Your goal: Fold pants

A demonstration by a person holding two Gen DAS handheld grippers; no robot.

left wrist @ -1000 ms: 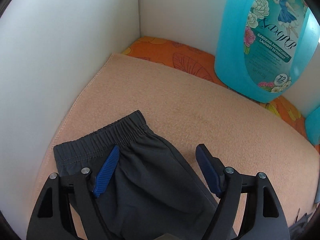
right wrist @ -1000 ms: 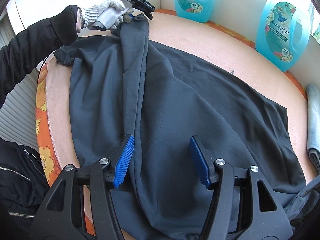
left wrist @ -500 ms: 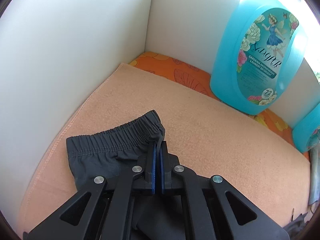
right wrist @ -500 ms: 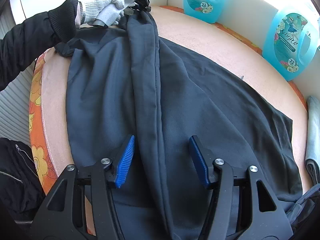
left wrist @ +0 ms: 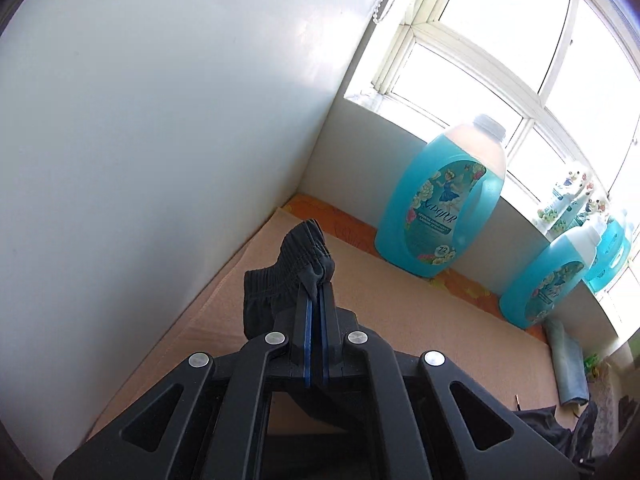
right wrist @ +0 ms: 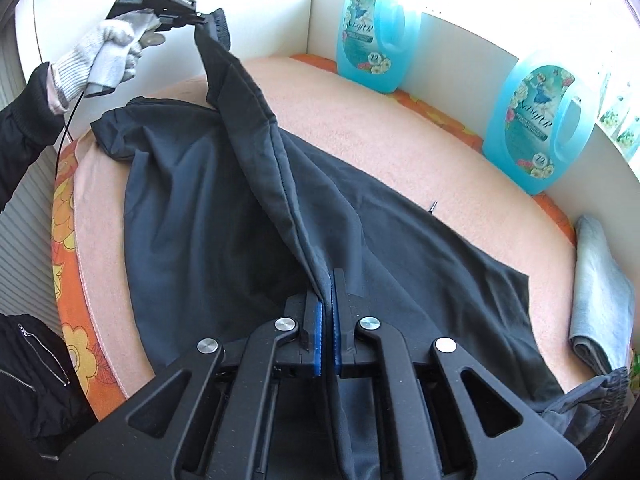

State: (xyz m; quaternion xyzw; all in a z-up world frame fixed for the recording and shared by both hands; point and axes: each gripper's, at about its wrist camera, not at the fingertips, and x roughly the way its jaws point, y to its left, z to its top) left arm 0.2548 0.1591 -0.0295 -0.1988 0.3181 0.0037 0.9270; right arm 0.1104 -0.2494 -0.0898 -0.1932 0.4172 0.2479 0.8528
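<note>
Dark grey pants (right wrist: 224, 216) lie spread on a peach cloth (right wrist: 380, 132) that covers the table. My left gripper (left wrist: 316, 286) is shut on the elastic waistband (left wrist: 296, 260) and holds it up off the cloth. The right wrist view shows that same left gripper (right wrist: 198, 20) at the far left, in a gloved hand (right wrist: 100, 54), with a ridge of fabric hanging from it. My right gripper (right wrist: 331, 276) is shut on the near end of that ridge, at the leg seam. The rest of the pants rests flat on the cloth.
Two big blue detergent bottles (right wrist: 374, 36) (right wrist: 540, 124) stand along the back wall under a window (left wrist: 500, 52). A folded pale blue towel (right wrist: 600, 292) lies at the right edge. White walls (left wrist: 160, 120) close the far left corner. An orange flowered sheet (right wrist: 64, 216) shows beneath the cloth.
Both grippers closed on the pants. The left one pinched the waistband and rose with it, tilting upward. The right one pinched the seam fold and lifted slightly.
</note>
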